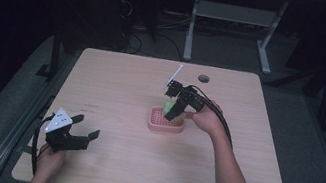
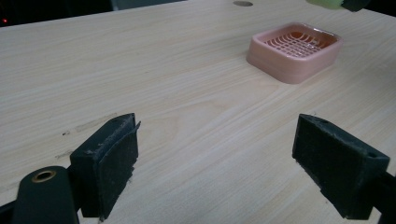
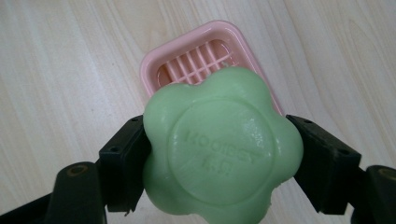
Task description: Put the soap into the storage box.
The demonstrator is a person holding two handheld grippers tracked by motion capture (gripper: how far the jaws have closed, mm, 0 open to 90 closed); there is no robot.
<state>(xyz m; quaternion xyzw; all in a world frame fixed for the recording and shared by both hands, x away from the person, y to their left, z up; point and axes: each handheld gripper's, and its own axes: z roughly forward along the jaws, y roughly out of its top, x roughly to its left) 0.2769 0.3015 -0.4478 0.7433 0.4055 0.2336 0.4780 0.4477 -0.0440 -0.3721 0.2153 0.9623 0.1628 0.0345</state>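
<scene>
A pink slatted soap dish [image 1: 166, 121] [image 2: 294, 50] [image 3: 196, 60] sits near the middle of the wooden table [image 1: 126, 85]. My right gripper [image 1: 173, 109] [image 3: 219, 154] hangs just above the dish, shut on a green flower-shaped soap [image 1: 169, 106] [image 3: 219, 144] held by its edges, with the embossed face toward the camera. A sliver of the green soap [image 2: 327, 3] shows at the top of the left gripper view. My left gripper [image 1: 84, 127] [image 2: 219, 163] hovers low over the front left of the table, open, with nothing between its pads.
A round cable hole [image 1: 203, 78] lies near the table's far edge. Desk legs and cables [image 1: 192, 25] stand on the dark floor beyond. Bare wood lies between the left gripper and the dish.
</scene>
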